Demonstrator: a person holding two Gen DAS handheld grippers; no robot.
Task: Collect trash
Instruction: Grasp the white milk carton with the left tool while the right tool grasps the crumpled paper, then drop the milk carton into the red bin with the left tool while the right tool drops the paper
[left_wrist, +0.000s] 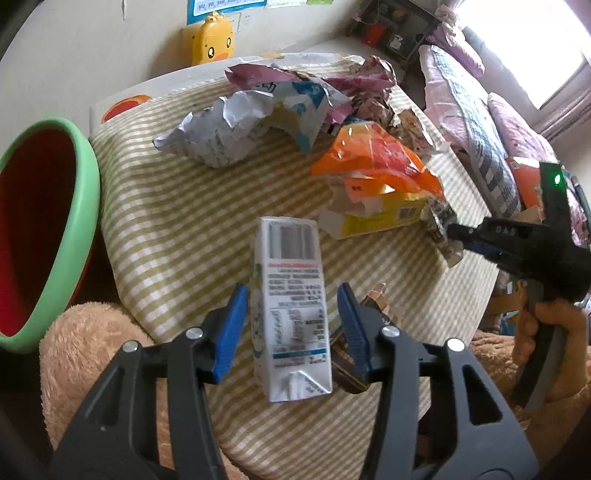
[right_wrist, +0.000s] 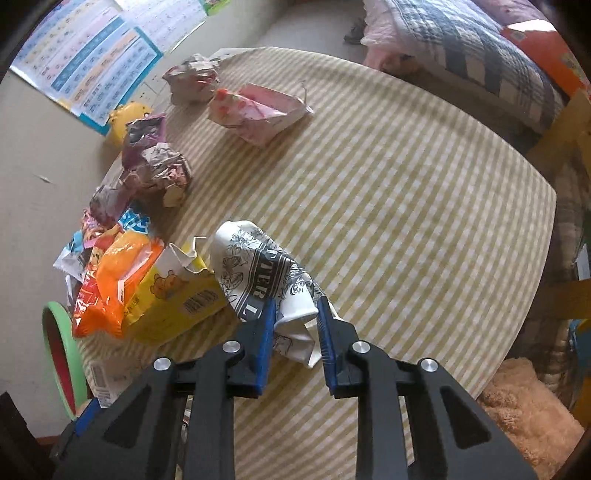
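Your left gripper (left_wrist: 291, 325) sits open w/ the carton (left_wrist: 288, 302) between its pads, not squeezed. Right gripper (right_wrist: 295, 328) is clamped on the crushed paper cup (right_wrist: 266, 273).

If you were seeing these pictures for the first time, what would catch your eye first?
Probably the orange wrapper heaped on a torn yellow box mid-table, among crumpled paper on the striped cloth. Next, the white carton between the left gripper fingers, with a gap on its right side, and the right gripper closed on a crushed printed paper cup. A green-rimmed red bin waits at the left table edge.
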